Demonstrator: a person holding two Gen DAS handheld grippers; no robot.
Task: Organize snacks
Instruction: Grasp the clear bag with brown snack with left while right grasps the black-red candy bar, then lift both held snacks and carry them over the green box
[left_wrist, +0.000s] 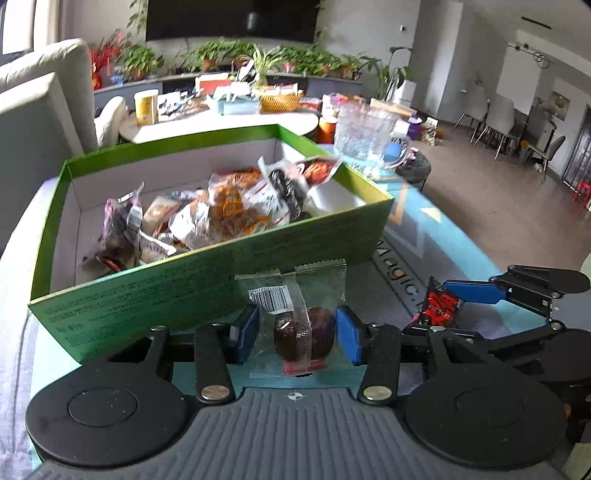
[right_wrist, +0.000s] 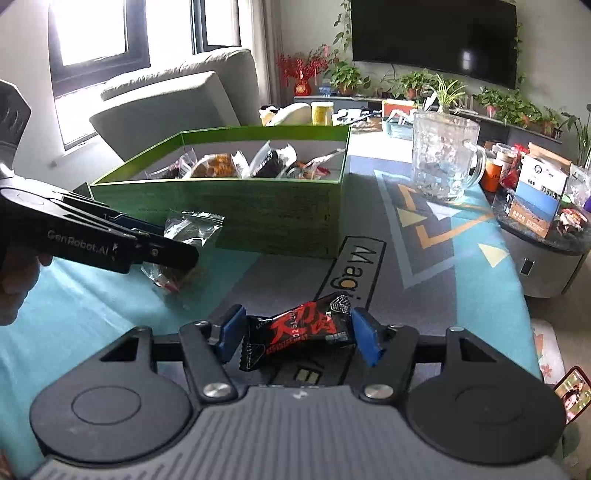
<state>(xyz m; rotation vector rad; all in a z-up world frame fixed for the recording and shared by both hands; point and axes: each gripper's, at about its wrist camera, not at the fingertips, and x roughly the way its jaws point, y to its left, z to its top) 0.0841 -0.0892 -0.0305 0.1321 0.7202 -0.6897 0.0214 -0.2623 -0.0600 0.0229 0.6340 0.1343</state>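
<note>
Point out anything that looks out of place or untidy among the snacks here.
Two snacks lie outside the green box, on the mat in front of it: a clear packet with a dark round piece between the left gripper fingers, and a black-and-red packet between the right gripper fingers. Inside the box, the snacks sit in a loose jumble.

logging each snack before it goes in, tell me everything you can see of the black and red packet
The black and red packet is a small glossy foil wrapper, black with large red characters and some white print, its ends crimped in a zigzag. It is crumpled and tilted, its right end higher. It sits between the blue pads of the right gripper, which touch both ends, over the printed mat, in front of the green box.
</note>
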